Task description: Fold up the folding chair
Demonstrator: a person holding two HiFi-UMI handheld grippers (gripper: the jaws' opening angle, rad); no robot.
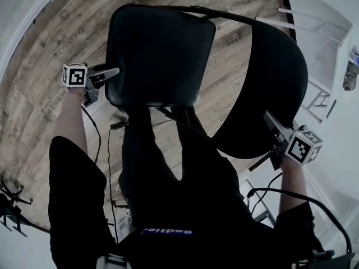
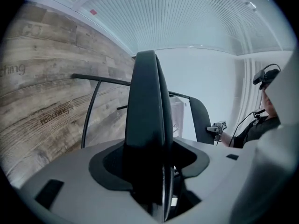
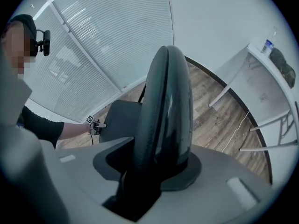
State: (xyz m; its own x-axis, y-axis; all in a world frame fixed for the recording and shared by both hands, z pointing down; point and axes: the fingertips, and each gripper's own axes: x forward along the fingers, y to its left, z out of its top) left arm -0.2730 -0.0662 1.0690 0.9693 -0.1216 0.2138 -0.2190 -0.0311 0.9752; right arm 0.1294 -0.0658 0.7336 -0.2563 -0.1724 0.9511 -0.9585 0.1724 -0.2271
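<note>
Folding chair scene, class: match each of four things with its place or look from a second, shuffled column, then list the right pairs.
1 left gripper
2 right gripper
3 floor
4 table

A grey-brown wooden planks
B closed on the backrest edge
C white, standing at the right
D closed on the seat edge

Pairs: 1-D, 2-B, 3-A, 4-C
</note>
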